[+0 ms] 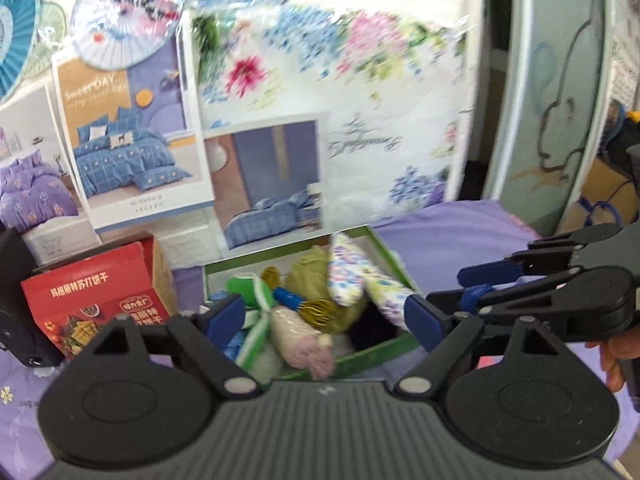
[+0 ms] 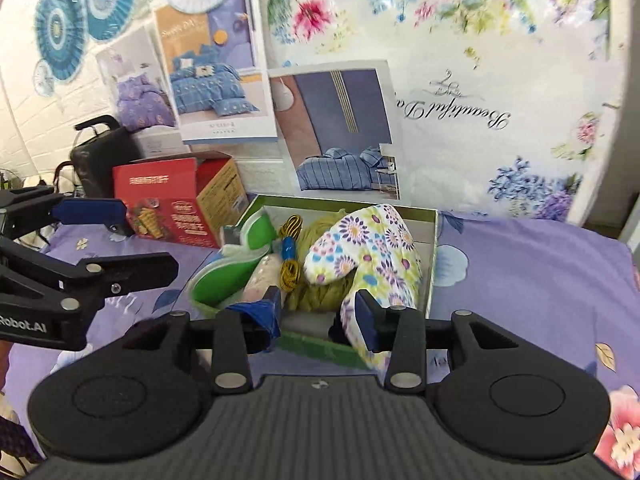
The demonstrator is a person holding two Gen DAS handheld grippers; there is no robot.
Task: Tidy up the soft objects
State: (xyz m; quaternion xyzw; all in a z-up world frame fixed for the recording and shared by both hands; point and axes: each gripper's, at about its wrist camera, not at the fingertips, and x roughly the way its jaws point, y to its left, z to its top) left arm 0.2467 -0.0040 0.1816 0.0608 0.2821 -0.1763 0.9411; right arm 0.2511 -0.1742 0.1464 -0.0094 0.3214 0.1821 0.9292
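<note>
White brick wall hung with paper fans, bedding posters, floral sheet; purple floral bedspread below.

Two hand-held grippers of matte black plastic. Left gripper: ribbed dark-grey body at the near edge, flanked by two round black housings with a faint raised disc on each. Flat black link arms with triangular cut-outs, pinned by round silver rivets. Fingertips capped with blue pads. Right gripper: same ribbed body, same twin round housings, same silver rivets; blue pad on each finger, the left one wrapped in crumpled blue tape. White lettering "Robot.AI" on the side of the left gripper as seen from the right wrist. Fingers of a hand at the right edge, behind a black handle.
</note>
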